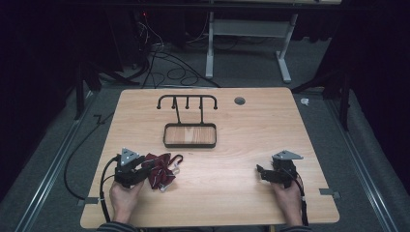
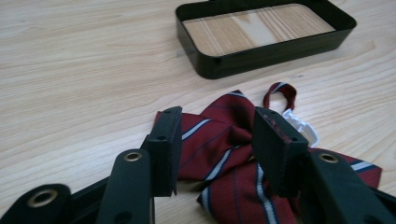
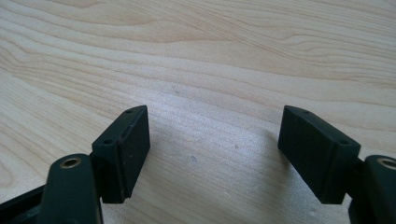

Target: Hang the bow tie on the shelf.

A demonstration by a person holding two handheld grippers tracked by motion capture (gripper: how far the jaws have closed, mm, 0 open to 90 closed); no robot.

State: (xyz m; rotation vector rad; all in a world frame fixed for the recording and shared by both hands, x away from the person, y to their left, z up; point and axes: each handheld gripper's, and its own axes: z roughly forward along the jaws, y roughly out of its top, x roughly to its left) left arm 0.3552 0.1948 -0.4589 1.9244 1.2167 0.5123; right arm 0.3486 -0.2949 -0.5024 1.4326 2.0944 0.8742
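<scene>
A dark red bow tie [image 1: 163,170] with white and navy stripes lies crumpled on the wooden table's front left. Its strap loop [image 2: 280,89] and white clasp [image 2: 304,129] point toward the tray. My left gripper [image 1: 148,167] is open, low over the tie [image 2: 224,154], one jaw at its left edge and the other over its middle; the left gripper [image 2: 218,116] holds nothing. At the front right, my right gripper [image 1: 264,173] is open over bare wood. In the right gripper view, the right gripper [image 3: 212,116] has nothing between its jaws.
A black tray [image 1: 189,144] with a wooden floor stands mid-table, its rim [image 2: 261,53] just beyond the tie. A black hook rack [image 1: 187,99] rises behind it. A round cable hole [image 1: 240,100] sits at the back. Cables lie on the floor beyond.
</scene>
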